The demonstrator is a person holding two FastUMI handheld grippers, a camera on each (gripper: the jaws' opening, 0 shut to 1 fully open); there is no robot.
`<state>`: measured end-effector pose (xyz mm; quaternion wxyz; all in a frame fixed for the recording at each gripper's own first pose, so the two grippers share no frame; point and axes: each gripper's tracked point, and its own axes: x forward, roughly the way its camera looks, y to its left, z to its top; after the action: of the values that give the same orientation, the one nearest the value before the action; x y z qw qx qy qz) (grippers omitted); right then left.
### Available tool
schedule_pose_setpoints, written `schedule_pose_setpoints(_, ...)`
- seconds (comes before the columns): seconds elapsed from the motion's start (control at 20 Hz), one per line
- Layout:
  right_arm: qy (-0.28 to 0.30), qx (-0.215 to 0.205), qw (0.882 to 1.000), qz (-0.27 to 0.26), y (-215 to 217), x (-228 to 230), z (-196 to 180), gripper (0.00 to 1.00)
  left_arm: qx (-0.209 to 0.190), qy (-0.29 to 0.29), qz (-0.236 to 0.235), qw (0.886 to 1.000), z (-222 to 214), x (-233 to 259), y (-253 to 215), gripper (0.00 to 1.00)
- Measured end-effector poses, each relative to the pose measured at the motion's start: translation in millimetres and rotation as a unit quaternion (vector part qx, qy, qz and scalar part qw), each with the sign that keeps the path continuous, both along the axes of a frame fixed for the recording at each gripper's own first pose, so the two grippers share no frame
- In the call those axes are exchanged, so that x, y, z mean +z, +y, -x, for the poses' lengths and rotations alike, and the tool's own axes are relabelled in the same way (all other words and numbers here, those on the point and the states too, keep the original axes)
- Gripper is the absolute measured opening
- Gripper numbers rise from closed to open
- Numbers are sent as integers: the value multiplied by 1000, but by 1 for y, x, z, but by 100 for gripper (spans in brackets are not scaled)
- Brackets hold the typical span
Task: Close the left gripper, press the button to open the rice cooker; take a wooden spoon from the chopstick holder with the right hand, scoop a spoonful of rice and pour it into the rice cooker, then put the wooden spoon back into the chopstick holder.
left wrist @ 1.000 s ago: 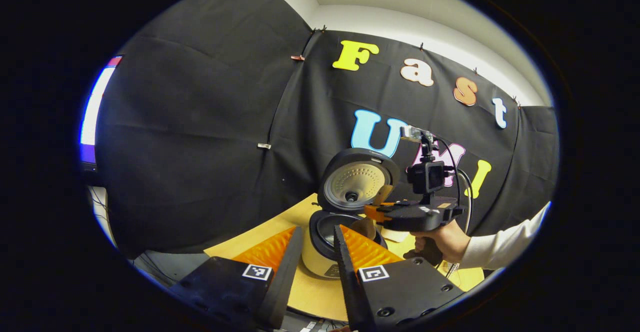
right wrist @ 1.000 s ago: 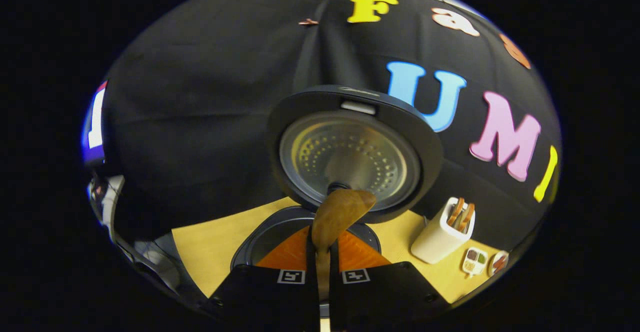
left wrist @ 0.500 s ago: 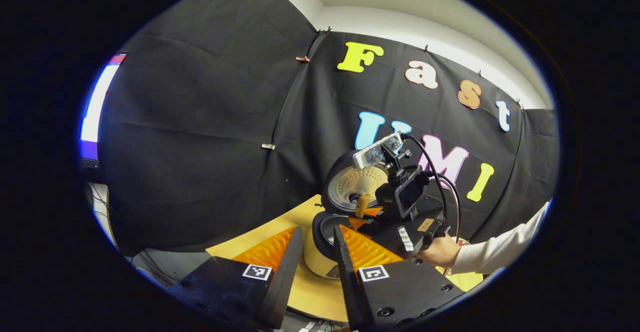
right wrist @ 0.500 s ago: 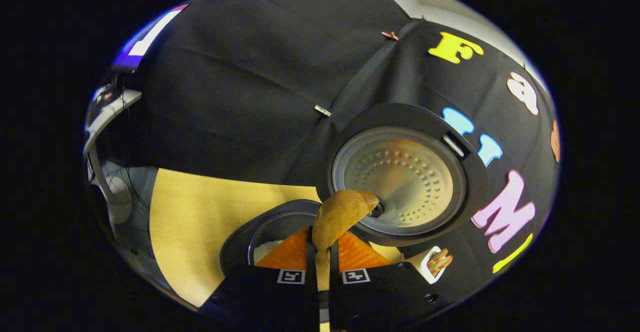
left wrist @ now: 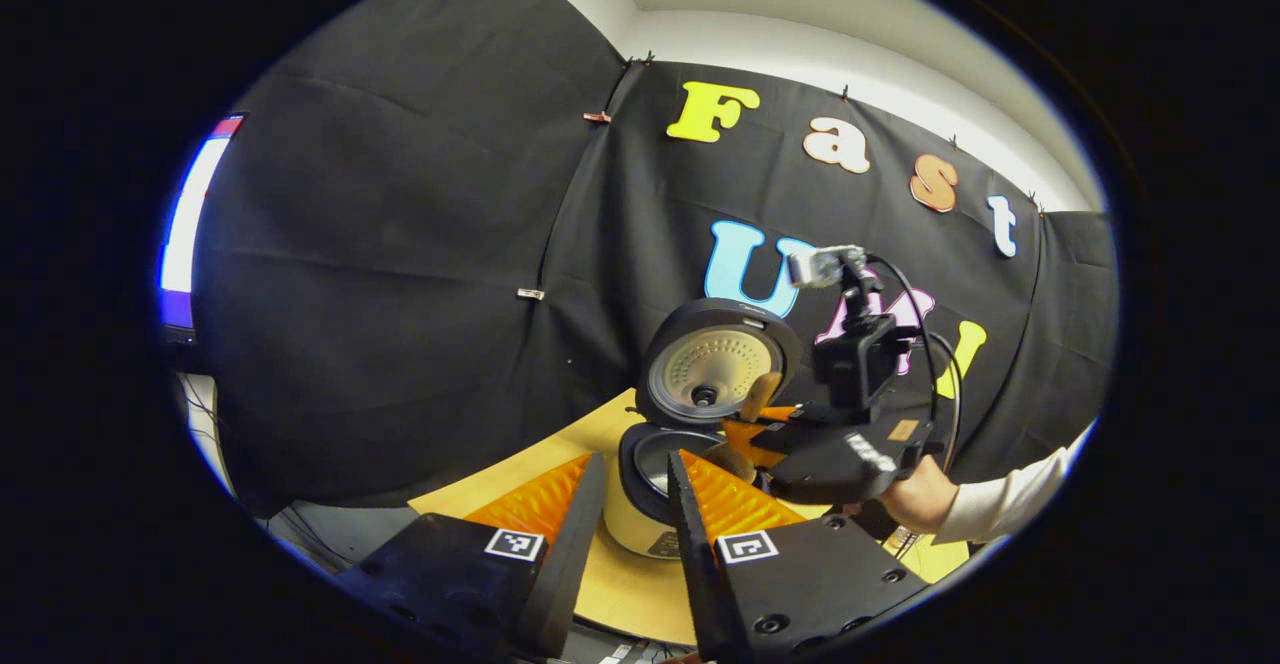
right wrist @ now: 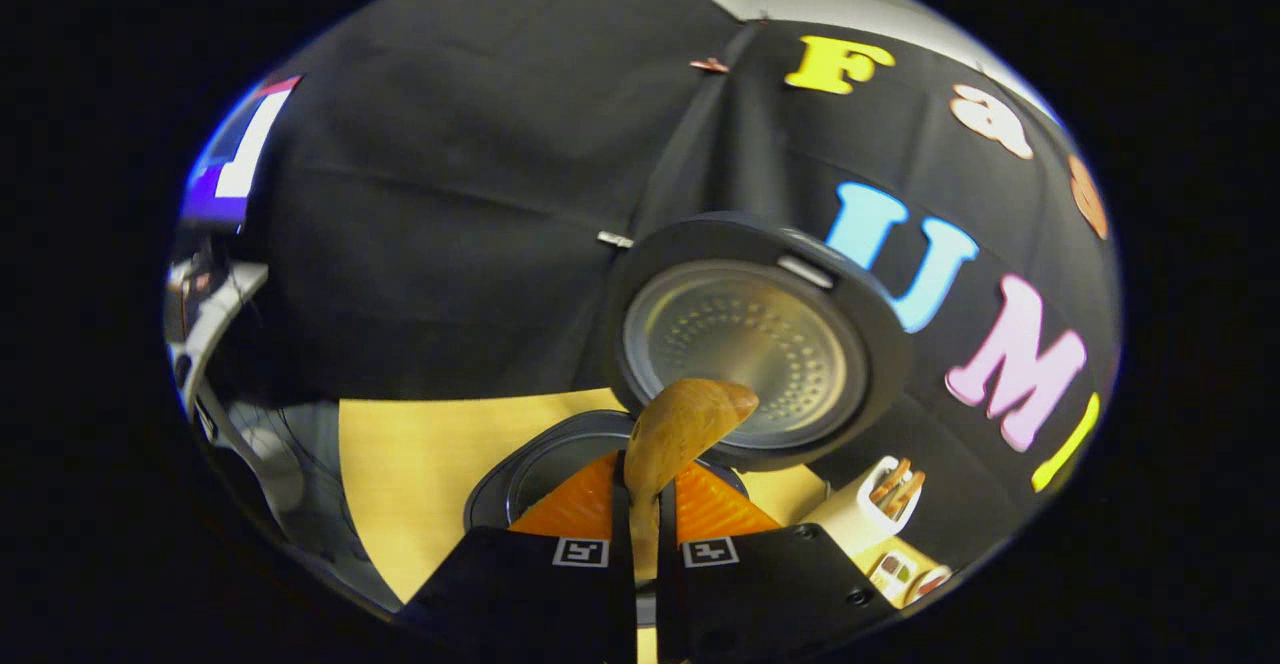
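While the right gripper (right wrist: 640,474) clamps the wooden spoon (right wrist: 680,424) over the open rice cooker (right wrist: 560,464) and the left gripper (left wrist: 625,484) sits parted, any wobble may scatter rice onto the table (right wrist: 420,464).

I can read no text here. My left gripper (left wrist: 628,504) and my right gripper (right wrist: 646,534) each carry small square black-and-white coded markers on their fingers, which hold no letters or numbers.

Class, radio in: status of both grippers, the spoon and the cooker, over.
Right gripper shut on spoon, held over cooker. Lid up. Left gripper idle, jaws apart, empty. Holder unobstructed.
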<state>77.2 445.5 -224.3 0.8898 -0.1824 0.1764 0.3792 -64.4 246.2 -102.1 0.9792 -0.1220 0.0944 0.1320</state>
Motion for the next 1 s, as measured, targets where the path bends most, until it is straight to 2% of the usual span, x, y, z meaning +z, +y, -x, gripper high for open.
schedule_pose_setpoints(0.1,58,-50,995,-69,-26,15,-6,12,-9,0,-4,1000,-3,3,-10,49)
schedule_pose_setpoints(0.2,109,-97,980,-135,-56,30,-15,12,-23,1,-7,1000,-8,5,-23,49)
schedule_pose_setpoints(0.4,145,-155,956,-202,-125,47,-25,12,-51,3,-19,999,-22,10,-51,49)
schedule_pose_setpoints(0.5,173,-176,940,-238,-158,51,-23,12,-54,2,-27,998,-30,13,-64,49)
schedule_pose_setpoints(0.55,188,-190,930,-252,-177,52,-23,12,-53,8,-27,998,-34,12,-71,49)
schedule_pose_setpoints(0.75,197,-237,909,-279,-271,52,-32,12,-66,17,-31,997,-45,12,-116,49)
schedule_pose_setpoints(0.95,210,-304,881,-296,-379,34,-40,12,-55,22,-31,998,-52,17,-154,49)
schedule_pose_setpoints(1.0,211,-317,877,-294,-404,27,-43,12,-53,23,-34,998,-54,16,-163,49)
